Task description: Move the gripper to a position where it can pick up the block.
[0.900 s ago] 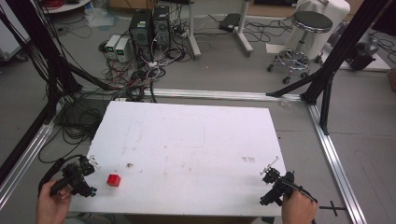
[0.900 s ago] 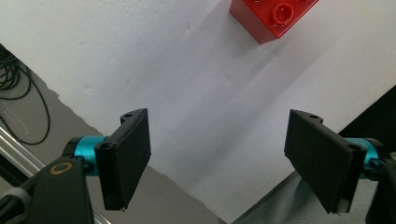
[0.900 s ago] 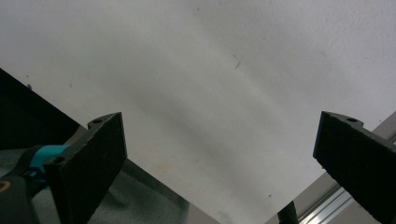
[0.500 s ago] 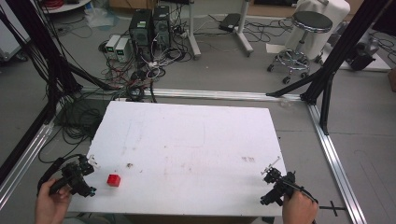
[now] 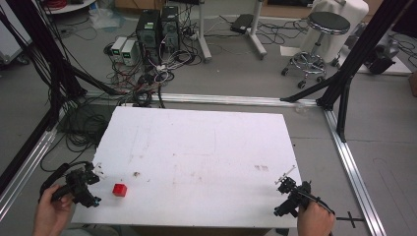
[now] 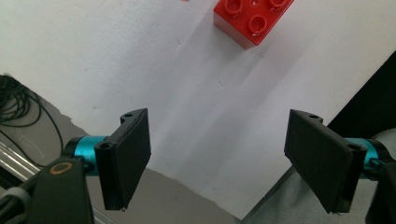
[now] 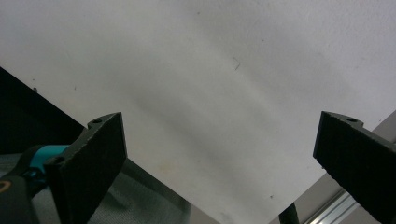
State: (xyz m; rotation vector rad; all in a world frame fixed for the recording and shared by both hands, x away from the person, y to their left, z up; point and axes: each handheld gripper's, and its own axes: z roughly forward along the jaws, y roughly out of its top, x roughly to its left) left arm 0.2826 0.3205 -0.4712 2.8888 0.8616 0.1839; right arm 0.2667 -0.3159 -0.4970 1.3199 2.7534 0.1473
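The white table [image 5: 206,157] spreads wide and nearly bare, scuffed with a few faint marks; the one thing on it is a small red studded brick [image 5: 119,190], sitting close to the near-left corner, studs up, well apart from the far right side. The left gripper [image 5: 87,189] sits at that same corner, just beside the brick but not touching it; its jaws stand wide apart, and in the left gripper view the brick [image 6: 252,18] lies ahead of them and off toward the right jaw, near the top of the picture. The right gripper [image 5: 287,189] waits at the near-right corner, jaws likewise spread with nothing between them, looking over bare tabletop.

The step in hand, as I judge it, is the left gripper's reach for the brick — and doing it well is mostly a matter of alignment; the brick is not centred between the pads, so the hand ought to shift toward the right jaw's side before it goes forward. The brick sits turned at an angle to the jaws, so a small twist of the wrist should bring the pads [image 6: 130,154] flat against two opposite side walls rather than across corners; keep low, bracket the block fully, then close — a grip on the studs alone would likely slip.
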